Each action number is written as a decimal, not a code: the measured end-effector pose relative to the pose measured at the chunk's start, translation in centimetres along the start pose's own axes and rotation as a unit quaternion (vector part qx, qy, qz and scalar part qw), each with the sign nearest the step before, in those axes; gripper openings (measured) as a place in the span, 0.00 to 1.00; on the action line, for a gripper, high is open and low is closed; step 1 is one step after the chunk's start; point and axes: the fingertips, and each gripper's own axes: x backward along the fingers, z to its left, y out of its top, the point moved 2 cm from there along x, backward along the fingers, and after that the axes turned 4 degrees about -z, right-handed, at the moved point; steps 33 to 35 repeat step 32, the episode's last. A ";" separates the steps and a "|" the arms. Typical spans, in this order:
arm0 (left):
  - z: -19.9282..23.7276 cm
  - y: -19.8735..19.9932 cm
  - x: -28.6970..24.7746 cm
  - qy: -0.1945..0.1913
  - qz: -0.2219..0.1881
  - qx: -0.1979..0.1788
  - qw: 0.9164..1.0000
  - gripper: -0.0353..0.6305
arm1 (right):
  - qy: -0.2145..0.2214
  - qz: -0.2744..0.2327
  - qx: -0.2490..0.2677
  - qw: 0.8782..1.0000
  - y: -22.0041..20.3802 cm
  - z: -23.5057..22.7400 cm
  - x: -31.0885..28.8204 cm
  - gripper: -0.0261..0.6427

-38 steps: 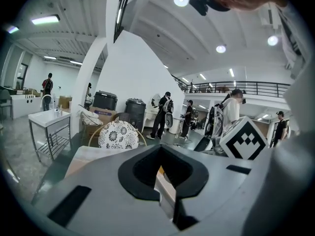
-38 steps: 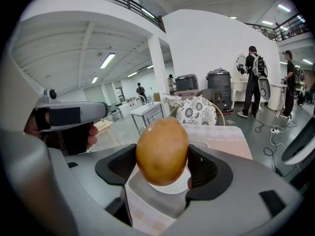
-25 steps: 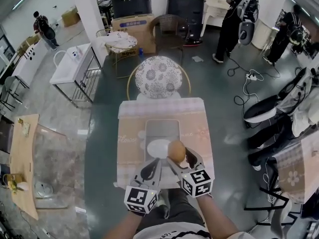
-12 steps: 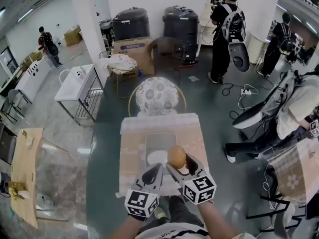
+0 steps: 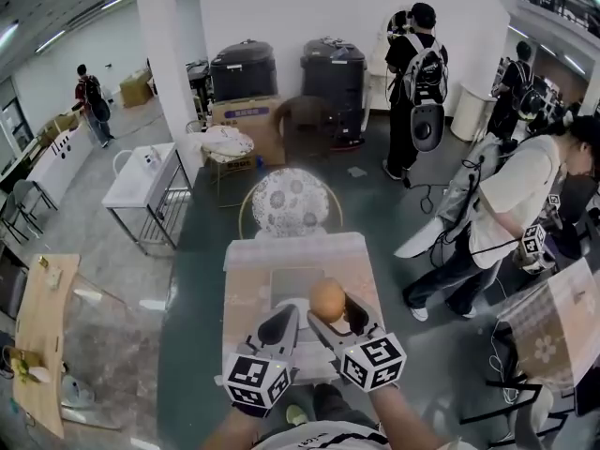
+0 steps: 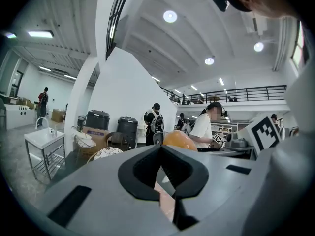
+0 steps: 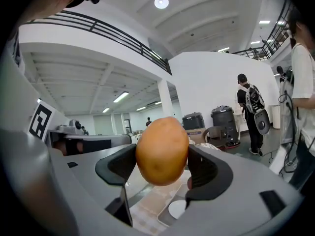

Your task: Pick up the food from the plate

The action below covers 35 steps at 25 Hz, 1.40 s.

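Observation:
A round orange-brown piece of food (image 7: 162, 150) is clamped between the jaws of my right gripper (image 7: 162, 163), which is shut on it. In the head view the food (image 5: 327, 300) hangs above the grey tray (image 5: 292, 281) on the small table (image 5: 246, 284). Far below the jaws, the white plate (image 7: 178, 208) lies on the tray with nothing on it. My left gripper (image 5: 278, 327) hovers just left of the right one; its jaws (image 6: 161, 151) are shut with nothing between them. The food (image 6: 180, 140) shows past its tip.
A chair with a patterned round cushion (image 5: 286, 202) stands at the table's far side. A person in a white shirt (image 5: 506, 204) stands close on the right, another with a backpack (image 5: 414, 68) farther back. Black bins (image 5: 333, 68) line the wall.
Both grippers have lifted toward the camera, the right one carrying the food up off the plate. A person in white has walked in at the right.

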 end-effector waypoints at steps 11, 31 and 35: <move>-0.3 1.3 0.6 0.010 -0.012 -0.002 1.000 0.06 | 0.010 -0.014 0.021 1.000 1.9 1.4 0.8 0.52; -0.2 1.7 0.3 0.014 -0.019 -0.012 1.000 0.06 | 0.010 -0.018 0.023 1.000 2.2 1.1 0.7 0.52; -0.2 1.7 0.2 0.015 -0.019 -0.012 1.000 0.06 | 0.011 -0.018 0.024 1.000 2.2 1.1 0.7 0.52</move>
